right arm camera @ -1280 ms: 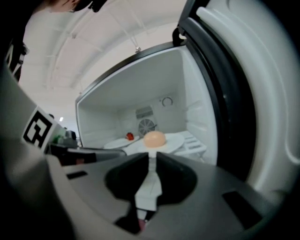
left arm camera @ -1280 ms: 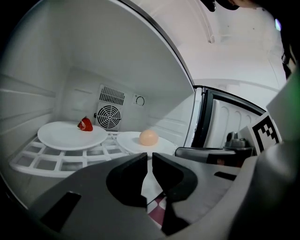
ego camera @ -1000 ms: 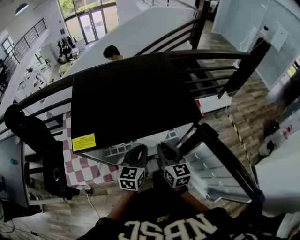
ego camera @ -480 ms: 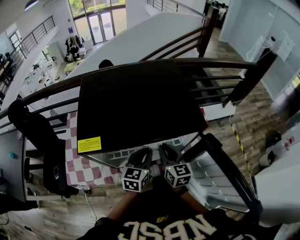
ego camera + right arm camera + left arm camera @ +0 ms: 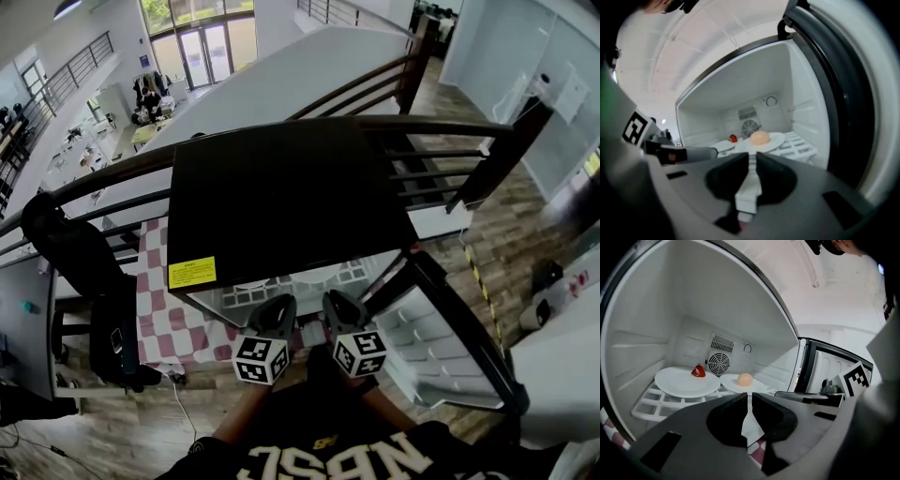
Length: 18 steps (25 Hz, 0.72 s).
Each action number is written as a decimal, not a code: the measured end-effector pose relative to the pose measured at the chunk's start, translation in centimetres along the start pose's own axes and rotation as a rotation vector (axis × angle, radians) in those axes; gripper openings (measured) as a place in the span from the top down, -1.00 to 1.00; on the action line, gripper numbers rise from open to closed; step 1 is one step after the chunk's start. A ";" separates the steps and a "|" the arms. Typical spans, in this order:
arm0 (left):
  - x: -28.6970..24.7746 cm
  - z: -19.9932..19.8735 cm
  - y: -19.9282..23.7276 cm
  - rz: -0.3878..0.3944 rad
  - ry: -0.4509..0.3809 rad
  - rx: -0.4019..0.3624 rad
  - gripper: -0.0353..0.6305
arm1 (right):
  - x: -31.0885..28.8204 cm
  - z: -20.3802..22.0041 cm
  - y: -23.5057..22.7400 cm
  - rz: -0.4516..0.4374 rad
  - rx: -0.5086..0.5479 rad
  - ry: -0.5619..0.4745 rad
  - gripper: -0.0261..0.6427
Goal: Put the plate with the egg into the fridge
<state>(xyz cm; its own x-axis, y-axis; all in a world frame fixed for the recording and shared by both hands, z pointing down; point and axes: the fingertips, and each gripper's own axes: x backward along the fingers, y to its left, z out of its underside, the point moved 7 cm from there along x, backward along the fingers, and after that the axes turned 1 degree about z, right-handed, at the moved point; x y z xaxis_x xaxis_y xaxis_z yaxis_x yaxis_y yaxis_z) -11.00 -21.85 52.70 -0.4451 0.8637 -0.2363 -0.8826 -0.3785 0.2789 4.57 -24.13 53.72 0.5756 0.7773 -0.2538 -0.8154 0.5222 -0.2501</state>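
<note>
A small fridge with a black top stands open in front of me. On its white wire shelf sits a white plate with a tan egg; the egg and its plate also show in the right gripper view. My left gripper and right gripper hover side by side just outside the opening. The left gripper is shut with nothing between its jaws. The right gripper is likewise shut and holds nothing.
A second white plate with a red item lies left of the egg plate. The fridge door hangs open at right. The fridge rests on a red-and-white chequered cloth. A dark railing runs behind, with a black chair at left.
The head view has shifted a little. My left gripper has drifted slightly left, away from the right one. The right gripper and the plates have kept their places.
</note>
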 end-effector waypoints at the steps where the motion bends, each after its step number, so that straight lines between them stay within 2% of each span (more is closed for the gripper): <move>1: 0.5 0.0 -0.3 0.010 -0.008 0.000 0.74 | 0.6 0.1 0.4 0.003 -0.002 -0.006 0.74; 5: 2.6 0.3 -1.5 0.062 -0.033 0.000 0.76 | 3.3 0.2 1.9 0.046 0.018 -0.052 0.76; 10: 5.8 0.1 -2.8 0.085 -0.058 -0.043 0.78 | 6.3 0.3 3.7 0.079 0.027 -0.080 0.79; 13: 7.6 -0.3 -3.3 0.106 -0.090 -0.066 0.78 | 7.7 0.5 4.9 0.074 0.030 -0.083 0.81; 18: 10.5 -0.9 -3.5 0.118 -0.188 -0.077 0.82 | 9.7 1.1 6.8 0.037 0.033 -0.086 0.86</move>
<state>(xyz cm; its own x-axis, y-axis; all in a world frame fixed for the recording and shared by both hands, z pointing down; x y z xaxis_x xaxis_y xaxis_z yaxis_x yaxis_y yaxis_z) -12.75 -11.77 48.37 -0.5160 0.8562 -0.0273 -0.8385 -0.4983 0.2206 4.51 -12.66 50.61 0.5391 0.8226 -0.1808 -0.8382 0.5029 -0.2110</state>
